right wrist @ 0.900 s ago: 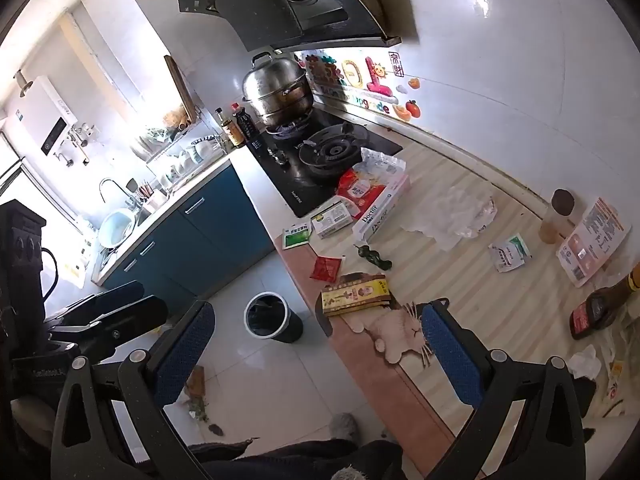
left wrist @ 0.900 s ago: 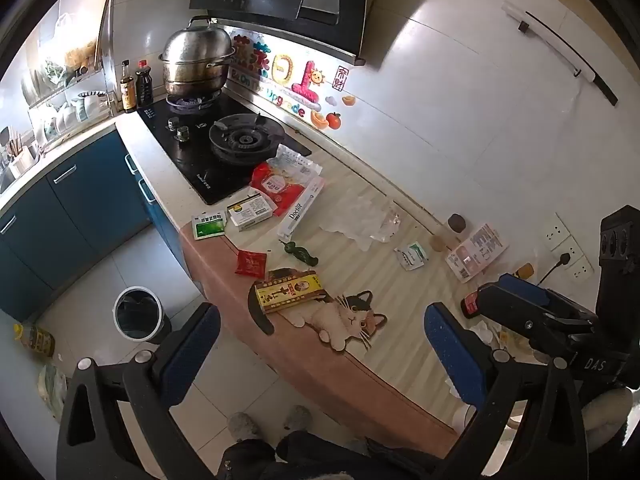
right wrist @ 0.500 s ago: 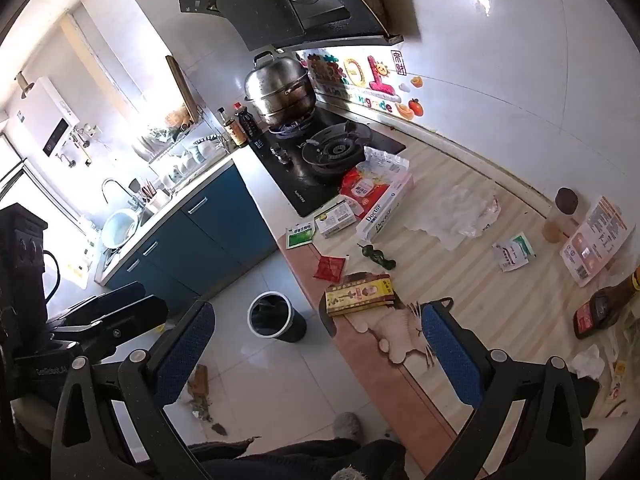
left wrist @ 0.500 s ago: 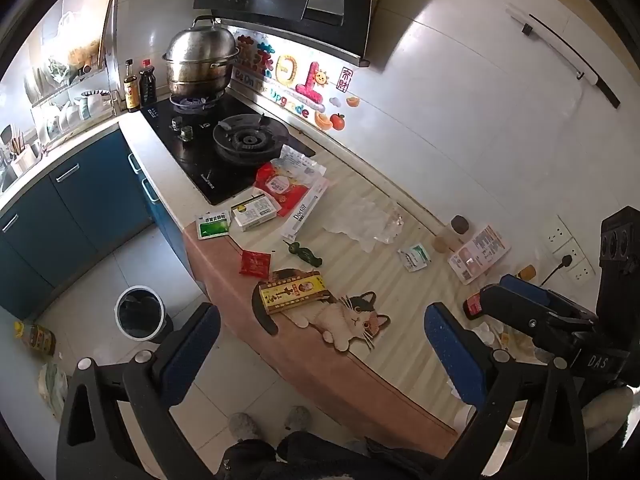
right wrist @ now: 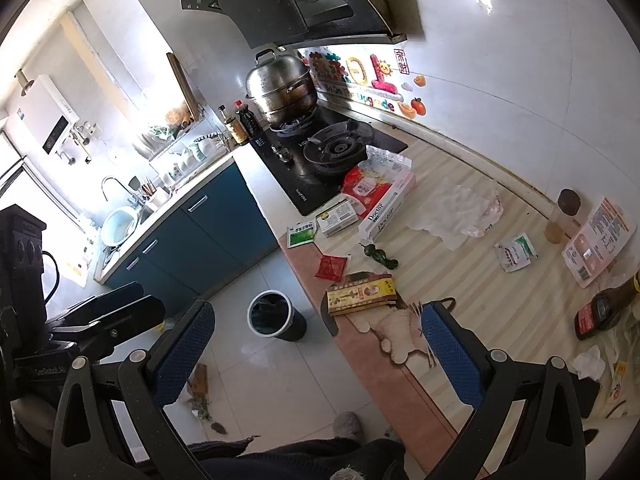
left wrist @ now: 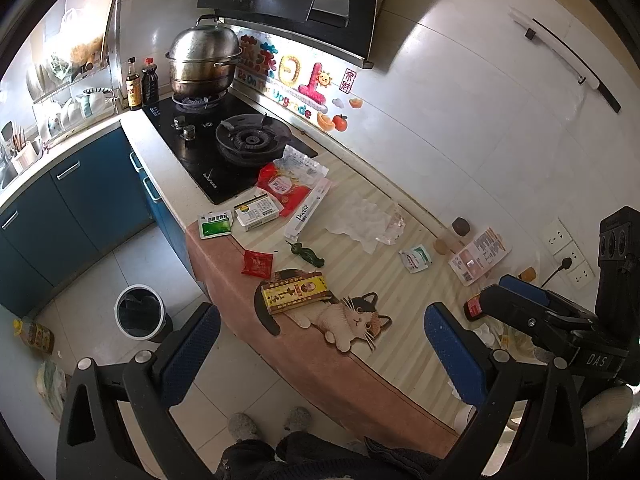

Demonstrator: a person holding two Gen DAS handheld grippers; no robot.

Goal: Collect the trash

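Litter lies spread over the striped counter [left wrist: 400, 292]: a yellow box [left wrist: 295, 293], a small red sachet [left wrist: 257, 262], a green sachet [left wrist: 215, 225], a white carton [left wrist: 256, 211], a long "Doctor" box [left wrist: 308, 211], a red bag [left wrist: 282, 187] and crumpled clear plastic [left wrist: 366, 224]. A bin with a black liner [left wrist: 140, 312] stands on the floor below the counter edge. My left gripper [left wrist: 320, 344] hangs open and empty above the counter's front edge. My right gripper [right wrist: 316, 344] is open and empty too, over the bin [right wrist: 273, 314] and the yellow box [right wrist: 362, 293].
A gas hob [left wrist: 224, 148] with a steel steamer pot [left wrist: 203, 62] fills the far end. Sauce bottles [left wrist: 142, 86], blue cabinets [left wrist: 72, 200], a dark bottle [right wrist: 608, 308] and a white pack [right wrist: 600, 240] at the right. The person's slippered feet [left wrist: 272, 426] stand below.
Both views have shifted slightly, so the counter items sit a little further right and lower in frame. Nothing on the counter moved and both grippers stayed open.
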